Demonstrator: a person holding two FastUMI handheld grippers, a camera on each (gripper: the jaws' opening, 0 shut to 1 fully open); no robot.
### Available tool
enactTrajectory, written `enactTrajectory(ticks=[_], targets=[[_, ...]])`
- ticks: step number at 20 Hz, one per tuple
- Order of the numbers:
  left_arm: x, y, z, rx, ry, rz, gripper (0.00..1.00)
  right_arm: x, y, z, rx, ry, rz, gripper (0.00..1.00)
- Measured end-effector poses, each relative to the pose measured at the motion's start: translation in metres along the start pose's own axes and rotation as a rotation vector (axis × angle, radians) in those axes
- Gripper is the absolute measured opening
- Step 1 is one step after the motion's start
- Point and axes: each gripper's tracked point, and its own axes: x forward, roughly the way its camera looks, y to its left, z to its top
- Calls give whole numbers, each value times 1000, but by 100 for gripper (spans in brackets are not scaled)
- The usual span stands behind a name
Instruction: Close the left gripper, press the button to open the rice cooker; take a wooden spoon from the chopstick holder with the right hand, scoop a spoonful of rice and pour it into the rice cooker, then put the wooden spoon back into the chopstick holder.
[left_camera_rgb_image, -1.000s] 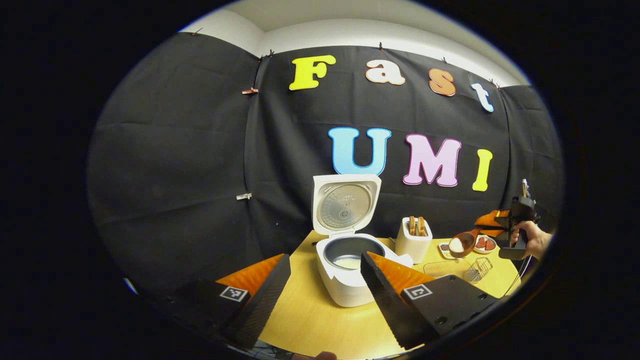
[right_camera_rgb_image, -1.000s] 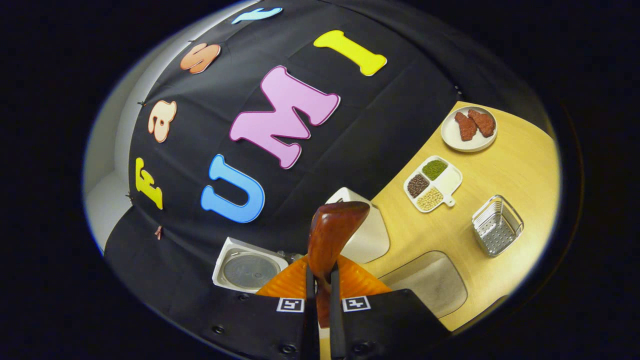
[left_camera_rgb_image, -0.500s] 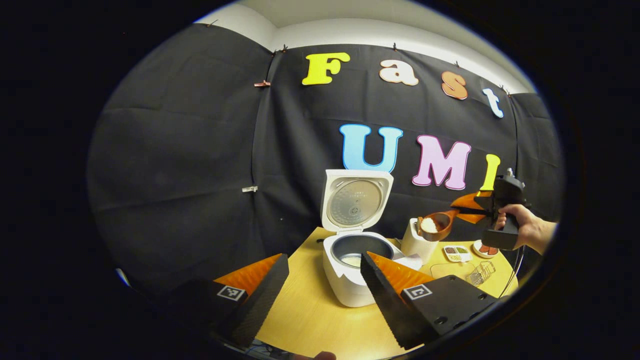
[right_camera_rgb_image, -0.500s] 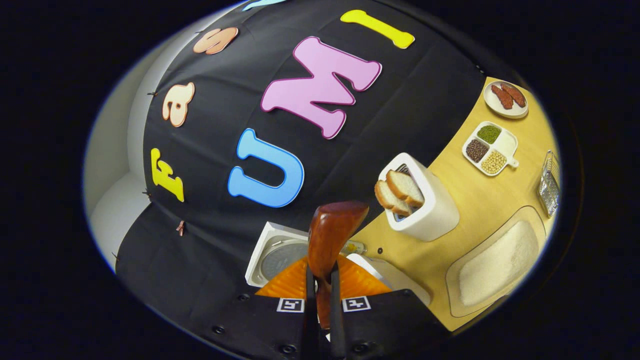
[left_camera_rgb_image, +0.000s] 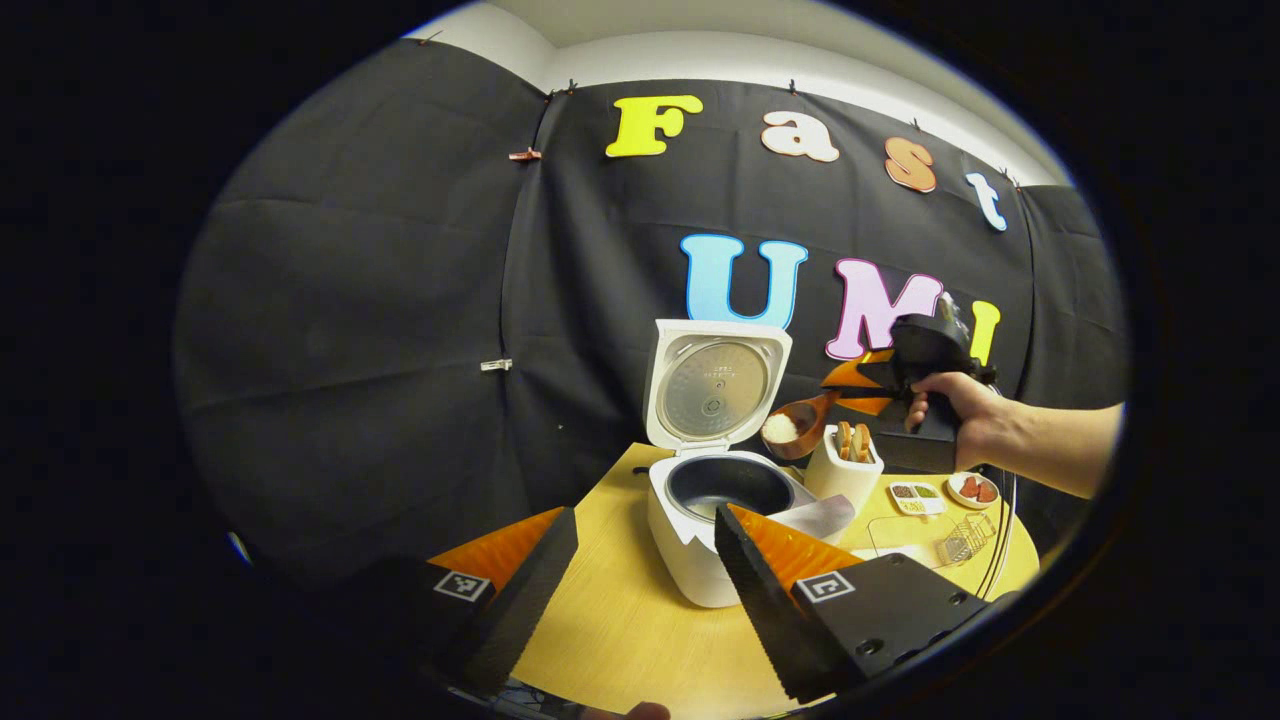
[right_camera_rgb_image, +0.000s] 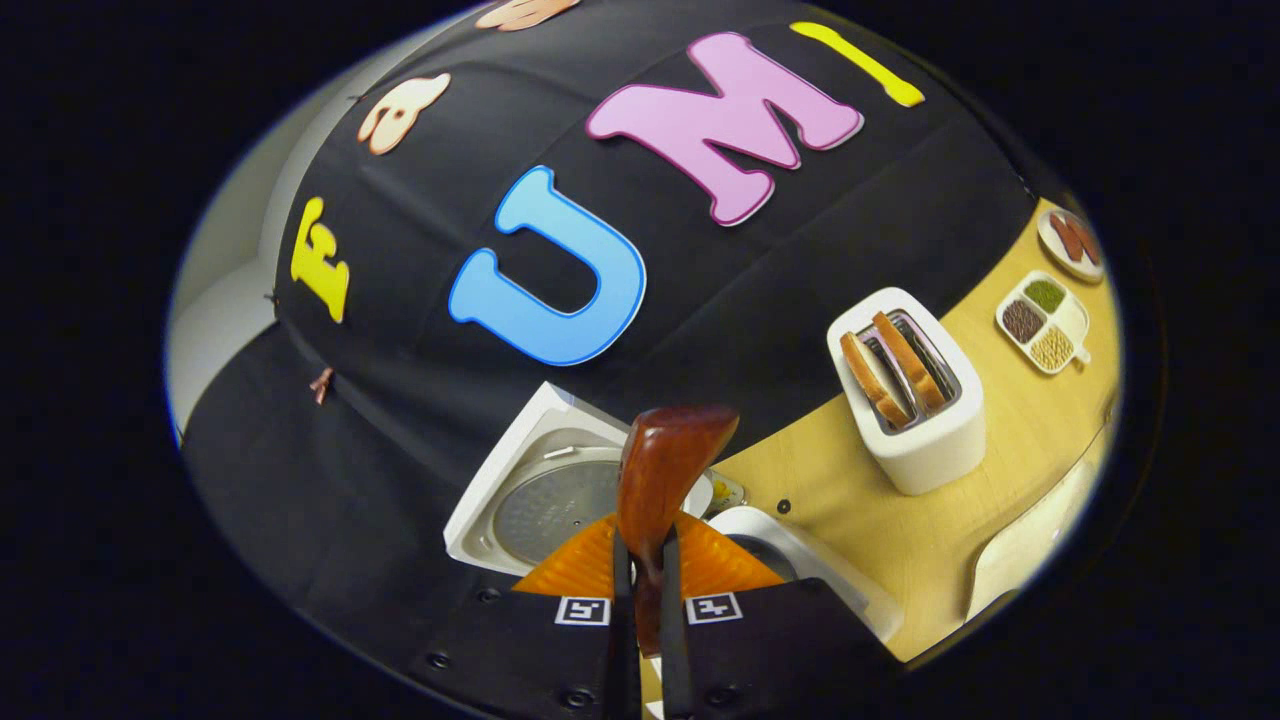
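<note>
The round wooden bench (left_camera_rgb_image: 620, 640) carries everything here, and on it the white rice cooker (left_camera_rgb_image: 690, 560) stands with its lid (left_camera_rgb_image: 712, 385) swung fully upright, so the button press is done and the dark inner pot (left_camera_rgb_image: 728, 484) is exposed, a pale patch low inside it that may be rice. Just right of the cooker sits the white toaster (left_camera_rgb_image: 843, 472) with two slices poking out; farther right are the divided dish of grains (left_camera_rgb_image: 913, 495), a small plate (left_camera_rgb_image: 972, 489) with reddish pieces, and a wire basket (left_camera_rgb_image: 958, 545) near the bench's right edge. Up in the air on the right, a person's hand (left_camera_rgb_image: 965, 425) carries the right hand-held gripper (right_camera_rgb_image: 640, 585), its fingers pinched tight on the handle of the wooden spoon (left_camera_rgb_image: 795, 428). The spoon's bowl holds a small white heap of rice (left_camera_rgb_image: 779, 429) and hangs above the gap between the toaster and the raised lid, level and not yet over the pot. Near the camera, the left hand-held gripper (left_camera_rgb_image: 640, 580) hovers in front of the cooker with its two fingers spread well apart, gripping nothing. By my read we are past the halfway mark: lid opened, spoon taken, rice scooped. Left to do: carry the spoon leftward over the pot, tip it, then return it to the chopstick holder, which I can't pick out.
</note>
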Motion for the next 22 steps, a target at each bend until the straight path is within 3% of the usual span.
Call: enactTrajectory(ticks=[3,9,22], targets=[[6,7,-3,32,5,11,95,19,0,-4,-140,-10,-39,13],[8,11,-17,40,37,10,95,30,2,-11,-370,-16,-43,12],[4,17,-21,27,49,10,95,18,89,-53,-1113,-48,176,12]])
